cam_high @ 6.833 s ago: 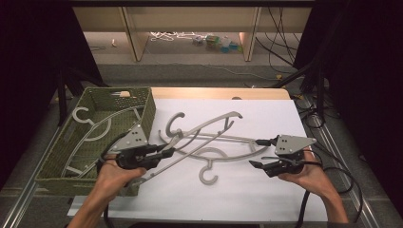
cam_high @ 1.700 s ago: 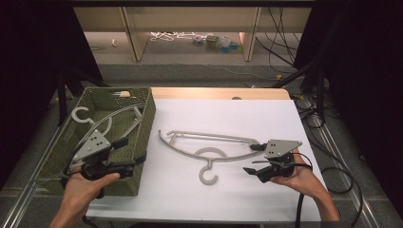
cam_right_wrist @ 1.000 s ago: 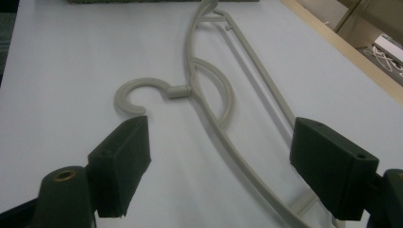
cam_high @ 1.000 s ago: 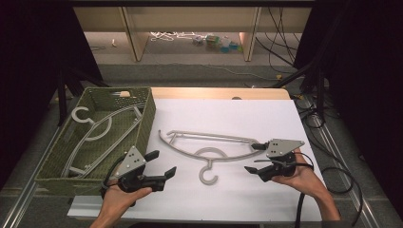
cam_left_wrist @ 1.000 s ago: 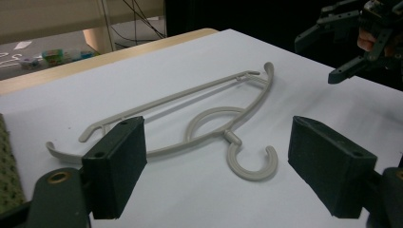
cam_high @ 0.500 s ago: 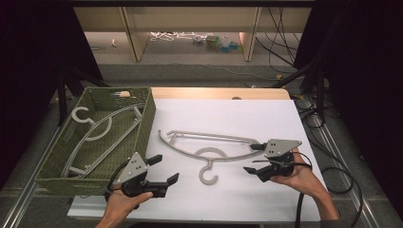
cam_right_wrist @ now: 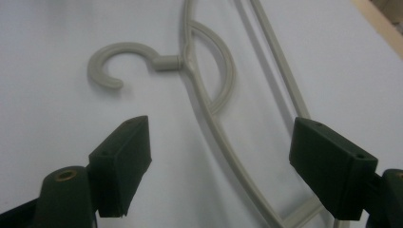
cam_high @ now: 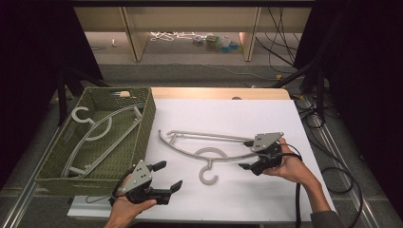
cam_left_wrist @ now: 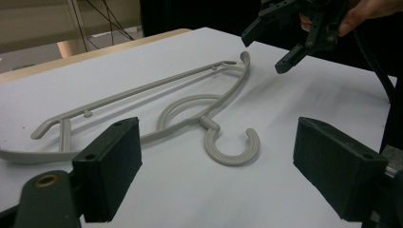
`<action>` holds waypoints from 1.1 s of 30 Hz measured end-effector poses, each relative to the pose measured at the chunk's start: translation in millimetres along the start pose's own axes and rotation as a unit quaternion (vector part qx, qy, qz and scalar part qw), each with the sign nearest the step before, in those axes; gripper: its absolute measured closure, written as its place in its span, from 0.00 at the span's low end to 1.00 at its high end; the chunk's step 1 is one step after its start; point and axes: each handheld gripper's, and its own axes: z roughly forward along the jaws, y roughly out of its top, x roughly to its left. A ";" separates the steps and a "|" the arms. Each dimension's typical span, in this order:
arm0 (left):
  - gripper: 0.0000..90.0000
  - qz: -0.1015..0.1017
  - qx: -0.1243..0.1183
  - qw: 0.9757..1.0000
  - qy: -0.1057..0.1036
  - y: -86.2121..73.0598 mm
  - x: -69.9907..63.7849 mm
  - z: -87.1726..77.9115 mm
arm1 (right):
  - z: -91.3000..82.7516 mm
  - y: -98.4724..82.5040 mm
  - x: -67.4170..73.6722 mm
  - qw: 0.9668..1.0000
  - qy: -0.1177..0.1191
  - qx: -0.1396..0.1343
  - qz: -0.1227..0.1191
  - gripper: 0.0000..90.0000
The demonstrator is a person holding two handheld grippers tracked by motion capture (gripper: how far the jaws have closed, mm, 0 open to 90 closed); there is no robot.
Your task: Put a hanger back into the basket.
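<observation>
Grey plastic hanger (cam_high: 209,148) lies flat on the white bench (cam_high: 285,118), hook end toward the person's side, roughly mid-bench and just right of the green woven basket (cam_high: 142,128). Left gripper (cam_high: 164,178) sits at the near edge of the bench beside the basket's front corner, jaws spread wide, nothing between them; in the left gripper view the hanger's hook (cam_left_wrist: 235,147) lies ahead between the two jaws but apart from them. Right gripper (cam_high: 247,154) hovers at the hanger's right end, jaws wide apart and straddling the hanger's arm (cam_right_wrist: 223,156) (contact cannot be told from these views). A second hanger (cam_high: 100,130) of the same kind rests inside the basket.
</observation>
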 end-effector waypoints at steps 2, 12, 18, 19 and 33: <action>0.18 -0.011 0.004 1.000 0.004 0.2 -0.7 -0.8 | 7.7 0.6 -6.9 1.000 0.008 0.015 0.003 0.25; 0.18 -0.001 0.011 1.000 -0.001 1.2 -3.8 0.5 | 37.7 4.4 -19.8 0.997 0.046 0.069 -0.009 0.31; 0.18 0.002 0.016 1.000 -0.003 0.2 -4.7 2.6 | 50.5 4.0 -23.6 0.993 0.070 0.093 -0.028 0.46; 0.19 -0.003 0.018 1.000 -0.004 -0.4 -5.1 2.9 | 51.3 4.6 -24.4 0.992 0.077 0.096 -0.024 0.49; 0.19 -0.016 0.018 1.000 -0.009 -1.4 -3.2 3.9 | 66.3 14.7 -29.0 0.984 0.097 0.149 -0.024 0.74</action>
